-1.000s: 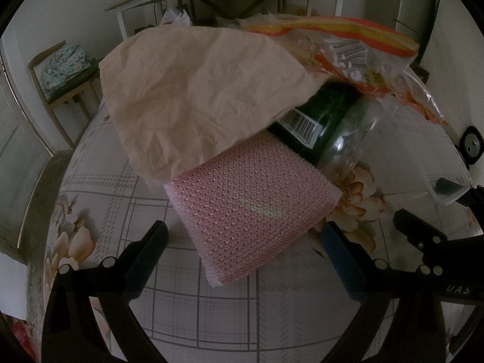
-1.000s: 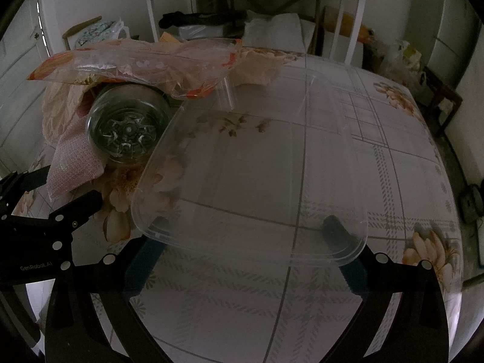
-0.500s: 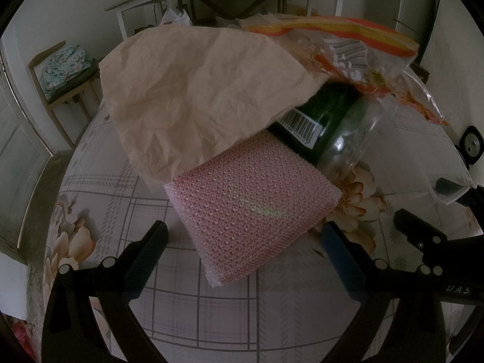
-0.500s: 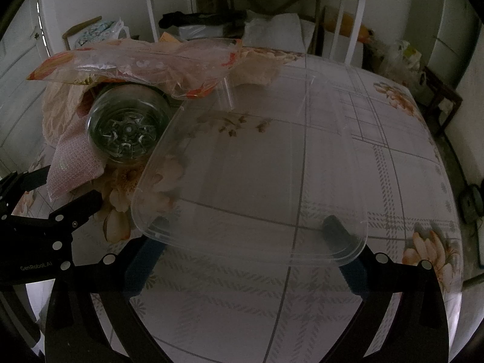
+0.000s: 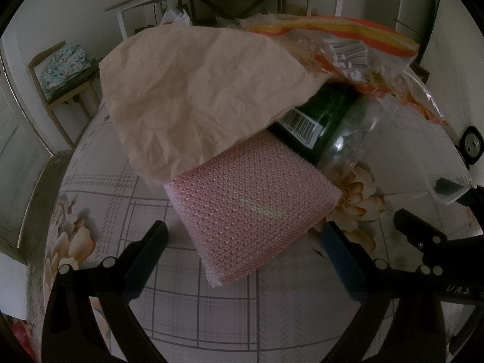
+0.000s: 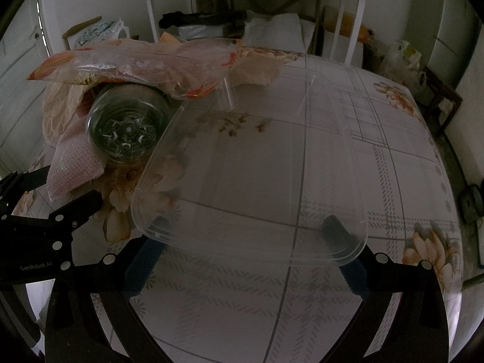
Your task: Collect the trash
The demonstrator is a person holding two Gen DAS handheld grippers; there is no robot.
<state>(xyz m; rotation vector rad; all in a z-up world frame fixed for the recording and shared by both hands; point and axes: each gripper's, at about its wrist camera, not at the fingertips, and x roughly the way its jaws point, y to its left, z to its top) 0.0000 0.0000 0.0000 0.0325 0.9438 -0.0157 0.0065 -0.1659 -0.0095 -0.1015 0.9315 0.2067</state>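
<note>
The worktop (image 6: 378, 163), spread with a floral checked cloth, carries a loose heap of trash at its far left and a clear plastic lid (image 6: 257, 163) lying flat to the right of the heap; in the heap, a crumpled brown paper (image 5: 196, 96) drapes over the far left side, a pink mesh foam sheet (image 5: 254, 214) pokes out toward the near side beneath it, a green plastic bottle (image 5: 329, 121) lies on its side with its long axis running from the far left to the near right, base toward the right hand-held gripper, and a clear orange-striped bag (image 5: 348, 48) rests on top. The left hand-held gripper (image 5: 242, 245) is spread wide and holds nothing; the foam sheet lies straight ahead between its fingers, its near corner just short of them, so this hand is the nearer to the heap. The right hand-held gripper (image 6: 248, 236) is also spread wide, its fingertips seen through the lid's near rim; whether they touch it I cannot tell; nothing is pinched.
</note>
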